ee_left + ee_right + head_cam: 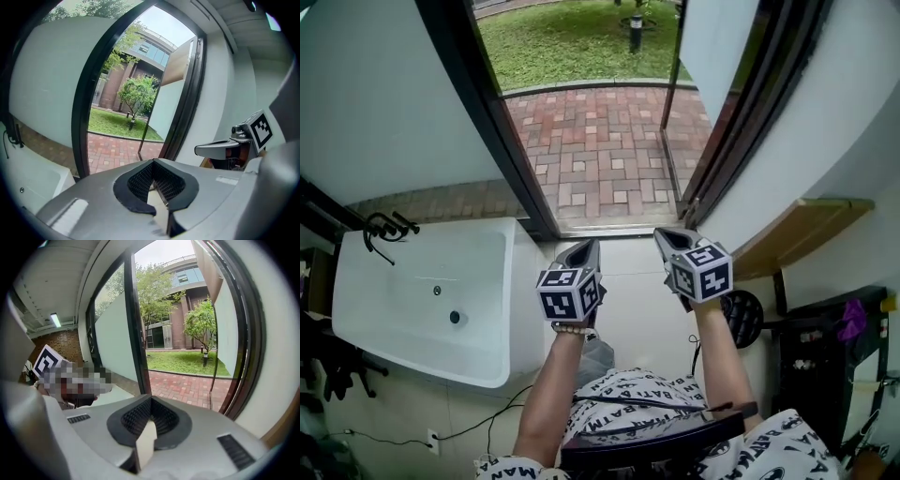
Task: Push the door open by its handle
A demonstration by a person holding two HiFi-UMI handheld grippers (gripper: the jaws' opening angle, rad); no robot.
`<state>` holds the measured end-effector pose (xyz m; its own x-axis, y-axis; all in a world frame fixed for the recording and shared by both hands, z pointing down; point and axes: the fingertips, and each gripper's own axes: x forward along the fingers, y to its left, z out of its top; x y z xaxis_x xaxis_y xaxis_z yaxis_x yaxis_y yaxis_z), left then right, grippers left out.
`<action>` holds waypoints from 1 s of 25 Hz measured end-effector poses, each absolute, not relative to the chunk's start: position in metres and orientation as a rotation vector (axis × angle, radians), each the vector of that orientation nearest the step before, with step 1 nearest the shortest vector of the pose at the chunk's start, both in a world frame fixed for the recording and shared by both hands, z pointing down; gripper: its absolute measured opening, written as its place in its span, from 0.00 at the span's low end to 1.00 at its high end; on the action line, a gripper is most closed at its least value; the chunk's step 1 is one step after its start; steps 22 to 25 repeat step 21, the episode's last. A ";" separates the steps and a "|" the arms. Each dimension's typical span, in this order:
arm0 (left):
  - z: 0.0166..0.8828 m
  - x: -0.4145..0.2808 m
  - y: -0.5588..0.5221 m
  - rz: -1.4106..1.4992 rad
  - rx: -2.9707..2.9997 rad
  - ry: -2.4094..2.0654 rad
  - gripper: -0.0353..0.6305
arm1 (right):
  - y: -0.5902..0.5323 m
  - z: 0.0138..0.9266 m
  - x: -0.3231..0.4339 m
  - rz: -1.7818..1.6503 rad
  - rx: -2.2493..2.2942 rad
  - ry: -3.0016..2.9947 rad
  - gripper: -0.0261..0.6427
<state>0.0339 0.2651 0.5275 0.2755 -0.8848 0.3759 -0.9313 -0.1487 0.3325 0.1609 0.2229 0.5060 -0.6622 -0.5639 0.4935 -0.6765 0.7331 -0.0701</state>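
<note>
- The left gripper [584, 248] and the right gripper [671, 238] are held side by side above a pale floor, just inside the threshold [609, 228], and both are pointed out through the doorway and tipped slightly downward.
- The right gripper's jaws are seen closed together in its own view, with nothing caught between the pads.
- The left gripper's jaws appear likewise closed and empty; only a thin light sliver is seen where the pads meet.
- Neither gripper is in contact with the door [717, 42].
- The door is found already swung outward, its white panel and dark edge standing at the right of the opening over the brick paving [600, 150].
- Its handle cannot be made out with certainty in any view.
- The dark door frame [487, 122] is seen at the left of the opening, against a white wall.
- Beyond the paving, a lawn [572, 37] with a short black bollard lamp [635, 33] is visible.
- A white sink [422, 291] with a black faucet [386, 227] is set to the left of the grippers, and a wooden shelf [797, 230] is fixed to the wall at the right.
</note>
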 end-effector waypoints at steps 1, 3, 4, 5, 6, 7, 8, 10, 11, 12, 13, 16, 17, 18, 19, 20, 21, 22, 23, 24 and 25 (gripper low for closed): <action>0.525 0.036 0.270 0.121 2.056 -1.634 0.03 | 0.227 0.505 0.162 0.350 0.946 -2.497 0.05; 0.521 0.041 0.278 0.114 2.062 -1.646 0.03 | 0.235 0.504 0.166 0.351 0.948 -2.511 0.05; 0.518 0.044 0.281 0.111 2.064 -1.653 0.03 | 0.238 0.502 0.169 0.344 0.949 -2.517 0.05; 0.515 0.046 0.284 0.108 2.067 -1.659 0.03 | 0.242 0.501 0.171 0.337 0.950 -2.521 0.05; 0.513 0.048 0.287 0.105 2.070 -1.662 0.03 | 0.246 0.499 0.172 0.331 0.949 -2.525 0.05; 0.510 0.049 0.289 0.102 2.073 -1.665 0.03 | 0.249 0.498 0.173 0.328 0.948 -2.528 0.05; 0.507 0.050 0.292 0.098 2.078 -1.665 0.03 | 0.252 0.496 0.173 0.328 0.947 -2.532 0.05; 0.503 0.050 0.294 0.094 2.089 -1.662 0.03 | 0.256 0.493 0.172 0.325 0.951 -2.537 0.05; 0.502 0.052 0.295 0.092 2.094 -1.660 0.03 | 0.257 0.493 0.173 0.323 0.954 -2.541 0.05; 0.501 0.056 0.295 0.091 2.100 -1.658 0.03 | 0.257 0.492 0.177 0.322 0.957 -2.545 0.05; 0.500 0.061 0.295 0.091 2.106 -1.658 0.03 | 0.258 0.492 0.181 0.320 0.960 -2.549 0.05; 0.497 0.069 0.295 0.096 2.116 -1.655 0.03 | 0.258 0.490 0.188 0.320 0.965 -2.552 0.05; 0.496 0.069 0.296 0.097 2.118 -1.652 0.03 | 0.258 0.489 0.188 0.320 0.967 -2.551 0.05; 0.495 0.069 0.296 0.099 2.119 -1.650 0.03 | 0.259 0.488 0.187 0.319 0.968 -2.550 0.05; 0.494 0.068 0.296 0.100 2.120 -1.649 0.03 | 0.259 0.487 0.187 0.317 0.970 -2.550 0.05; 0.493 0.067 0.295 0.101 2.121 -1.648 0.03 | 0.259 0.486 0.185 0.316 0.972 -2.550 0.05; 0.492 0.065 0.295 0.102 2.123 -1.647 0.03 | 0.258 0.484 0.184 0.313 0.973 -2.550 0.05; 0.492 0.065 0.295 0.102 2.123 -1.647 0.03 | 0.258 0.484 0.184 0.313 0.973 -2.550 0.05; 0.492 0.065 0.295 0.102 2.123 -1.647 0.03 | 0.258 0.484 0.184 0.313 0.973 -2.550 0.05; 0.492 0.065 0.295 0.102 2.123 -1.647 0.03 | 0.258 0.484 0.184 0.313 0.973 -2.550 0.05; 0.492 0.065 0.295 0.102 2.123 -1.647 0.03 | 0.258 0.484 0.184 0.313 0.973 -2.550 0.05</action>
